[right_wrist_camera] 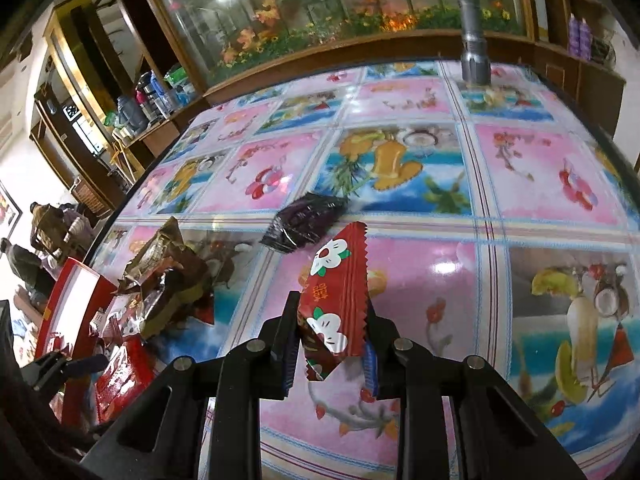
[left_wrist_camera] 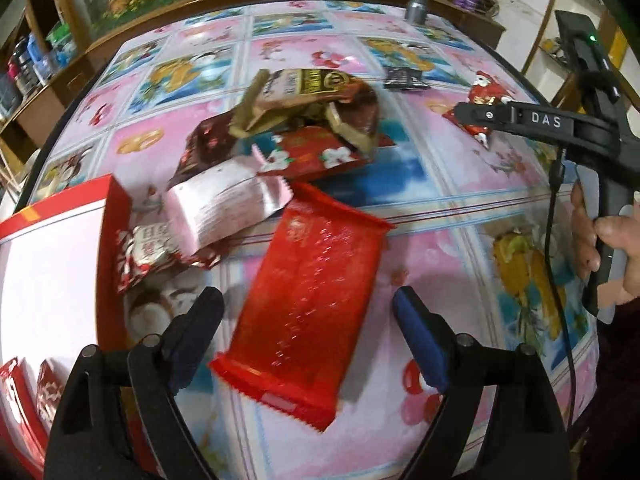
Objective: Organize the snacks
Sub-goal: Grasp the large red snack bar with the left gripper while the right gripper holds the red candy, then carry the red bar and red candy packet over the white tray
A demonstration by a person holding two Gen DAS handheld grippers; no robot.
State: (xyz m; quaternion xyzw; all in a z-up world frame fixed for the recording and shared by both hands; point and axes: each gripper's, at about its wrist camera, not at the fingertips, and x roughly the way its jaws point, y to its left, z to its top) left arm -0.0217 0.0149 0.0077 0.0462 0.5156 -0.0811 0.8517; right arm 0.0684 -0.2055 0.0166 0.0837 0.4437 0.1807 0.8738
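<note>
Between the left gripper's (left_wrist_camera: 308,304) blue-padded fingers lies a long red packet (left_wrist_camera: 308,304), flat on the patterned table (left_wrist_camera: 460,216); the jaws stand wide apart on either side of it and touch nothing — a stance that looks lined up for a grab, though that is only my reading. At about 9 o'clock in the left wrist view sits the red box (left_wrist_camera: 116,208), its wall facing the heap, probably the place the snacks are meant to go. From 10 to 12 o'clock the snack pile (left_wrist_camera: 296,128) spreads out, a pink wrapper (left_wrist_camera: 224,208) at its near edge.

Over in the right wrist view, the right gripper (right_wrist_camera: 332,344) is clamped on a red flower-print packet (right_wrist_camera: 336,300), which stands up out of the jaws, lifted off the table for carrying. A dark wrapper (right_wrist_camera: 300,224) lies just beyond it at 12 o'clock, alone.

Much is unclear — the box's inside is mostly washed out white, printing on the wrappers is blurred, and the lower end of the held packet is hidden behind the fingers. A grey cylinder (right_wrist_camera: 474,40) stands at the far table edge; what it is I cannot tell.
</note>
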